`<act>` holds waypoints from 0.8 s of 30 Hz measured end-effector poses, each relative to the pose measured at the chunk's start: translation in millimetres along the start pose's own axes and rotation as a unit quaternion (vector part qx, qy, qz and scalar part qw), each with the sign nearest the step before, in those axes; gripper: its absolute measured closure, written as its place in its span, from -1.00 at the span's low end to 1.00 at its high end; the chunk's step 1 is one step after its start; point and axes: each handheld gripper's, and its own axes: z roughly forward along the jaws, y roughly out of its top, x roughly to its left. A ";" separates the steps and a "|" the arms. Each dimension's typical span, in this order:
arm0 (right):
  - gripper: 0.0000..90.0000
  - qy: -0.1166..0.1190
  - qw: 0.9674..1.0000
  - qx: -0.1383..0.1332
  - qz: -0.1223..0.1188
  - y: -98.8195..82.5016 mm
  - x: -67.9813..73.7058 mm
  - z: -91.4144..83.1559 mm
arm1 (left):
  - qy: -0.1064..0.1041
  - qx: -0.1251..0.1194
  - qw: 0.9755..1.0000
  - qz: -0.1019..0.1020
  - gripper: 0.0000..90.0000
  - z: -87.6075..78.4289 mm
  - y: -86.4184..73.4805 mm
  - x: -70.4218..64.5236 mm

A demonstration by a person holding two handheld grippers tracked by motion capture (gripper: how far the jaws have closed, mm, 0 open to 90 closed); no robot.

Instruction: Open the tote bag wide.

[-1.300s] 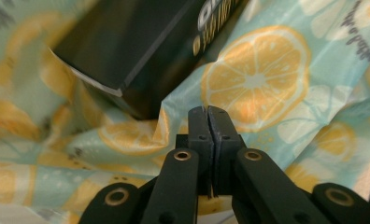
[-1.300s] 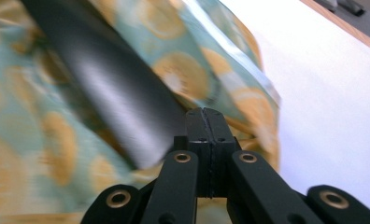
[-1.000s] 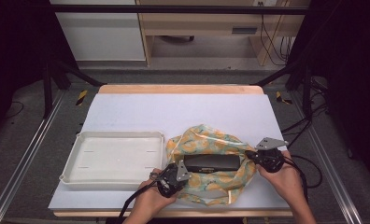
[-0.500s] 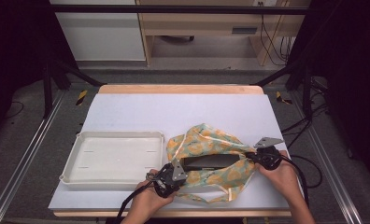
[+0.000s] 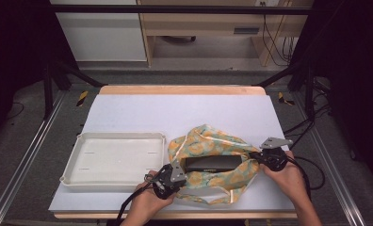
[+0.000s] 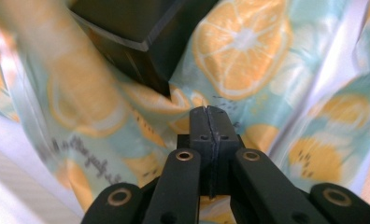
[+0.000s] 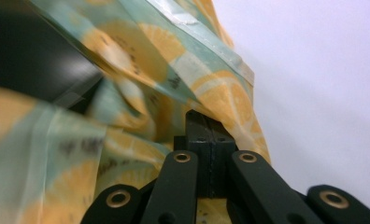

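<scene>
Standing by the worktop (image 5: 128, 113), I saw a lemon-print cloth (image 5: 222, 181) lying right of the white tray (image 5: 114, 139), with a long black box (image 5: 212, 163) resting at its middle. The left gripper (image 5: 171, 175) had its jaws pressed together on the cloth's near-left edge, and the right gripper (image 5: 262, 157) was pinched on the right edge. It looked like wrapping, or perhaps unwrapping, the box. Next, I judged, each pinched edge would need drawing across the box without dragging it.
</scene>
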 end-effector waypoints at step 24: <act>0.21 0.051 0.991 -0.001 -0.123 68.0 51.8 -32.2 | 0.017 -0.078 0.996 -0.036 -0.44 -54.2 24.7 44.5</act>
